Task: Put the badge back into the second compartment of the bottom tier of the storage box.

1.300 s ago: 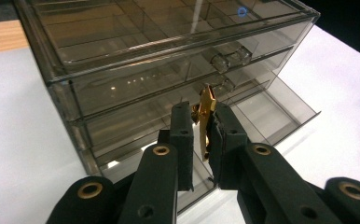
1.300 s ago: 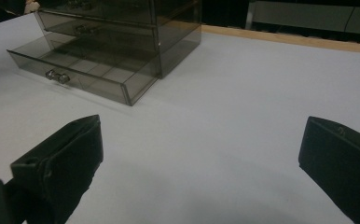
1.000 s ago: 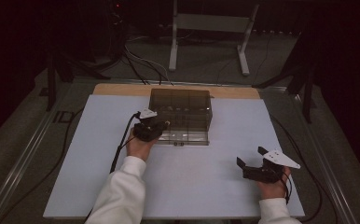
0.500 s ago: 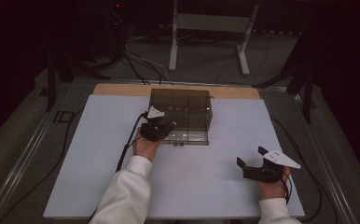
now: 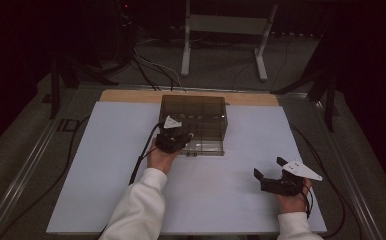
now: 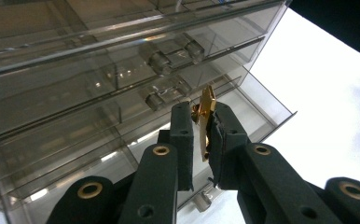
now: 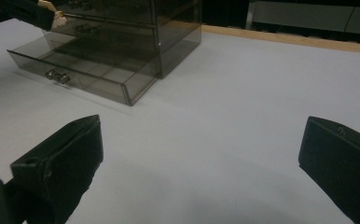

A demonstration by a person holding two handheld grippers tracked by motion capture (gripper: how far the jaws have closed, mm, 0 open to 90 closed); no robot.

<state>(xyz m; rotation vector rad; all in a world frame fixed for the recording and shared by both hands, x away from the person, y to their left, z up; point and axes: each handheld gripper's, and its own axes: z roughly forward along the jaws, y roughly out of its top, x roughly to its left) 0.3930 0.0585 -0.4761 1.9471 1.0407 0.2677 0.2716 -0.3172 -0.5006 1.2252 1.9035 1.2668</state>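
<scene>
Risking a drop short of the open bottom drawer (image 7: 82,77) of the clear drawer box (image 5: 196,120) if the thin gold piece (image 6: 206,119), pinched edgewise (little pad contact), slips. Left gripper (image 6: 200,128) clamped on it, angled over the drawer front. Right gripper (image 5: 273,176) idle, spread wide near the table (image 5: 106,165) edge.

White flat tabletop (image 5: 106,170) w/ wooden far edge; smoky clear-plastic drawer cabinet (image 5: 201,112) sits on it, bottom drawer (image 7: 89,70) out.
</scene>
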